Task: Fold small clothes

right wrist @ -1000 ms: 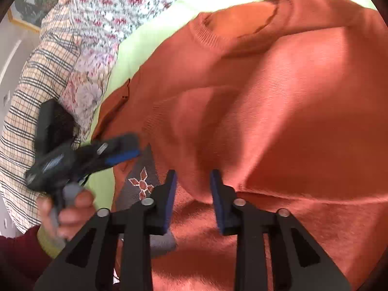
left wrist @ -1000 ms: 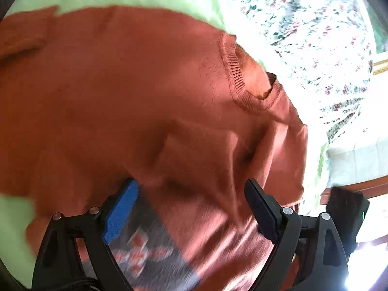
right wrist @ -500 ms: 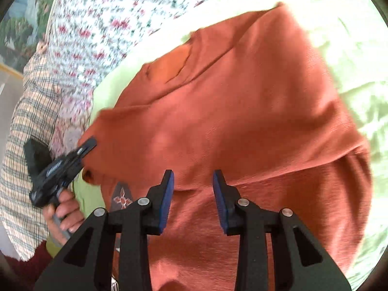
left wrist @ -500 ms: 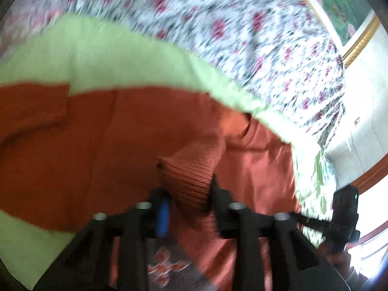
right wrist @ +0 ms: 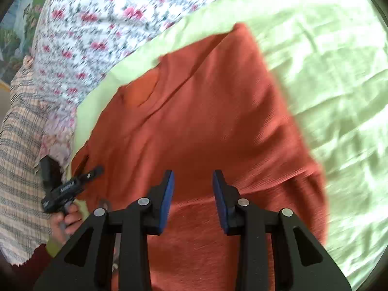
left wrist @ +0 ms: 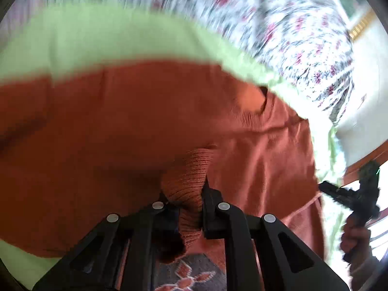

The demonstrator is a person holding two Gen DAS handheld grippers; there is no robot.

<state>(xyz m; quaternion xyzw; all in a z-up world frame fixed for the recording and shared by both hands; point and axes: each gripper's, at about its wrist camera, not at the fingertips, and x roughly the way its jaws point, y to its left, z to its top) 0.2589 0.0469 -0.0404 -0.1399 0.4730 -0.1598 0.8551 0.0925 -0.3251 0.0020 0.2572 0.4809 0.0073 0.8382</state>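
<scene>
Left hand-held gripper (left wrist: 190, 214): jaws have just been closing and now pinch the ribbed cuff (left wrist: 186, 184) of the orange sweater (left wrist: 121, 133); cuff bunched between the pads, sleeve rising from them.

Right hand-held gripper (right wrist: 192, 194): jaws partly apart, nothing between them. It hangs above the sweater's lower body; contact with the cloth not clear.

Sweater lies spread on a pale green sheet (right wrist: 327, 72) over a bed, ahead of and under both grippers. Neckline (left wrist: 257, 104) sits ahead and to the right of the left gripper. Floral cover (right wrist: 97, 24) lies beyond the sheet's far edge. A grey patterned patch (left wrist: 189, 276) shows just under the left gripper, near the hem.

Risks, as judged:
- Grip is on the cuff alone. Ribbed knit stretches; a quick pull may slip it out of the pads or drag the sleeve long rather than lay it across.
- Nothing pins the body. Carrying the sleeve over could shift the whole sweater on the smooth sheet and skew the fold.
- Both views are blurred; fast handling makes a crooked sleeve line more likely.
- Right gripper hanging close could snag loose fabric.
</scene>
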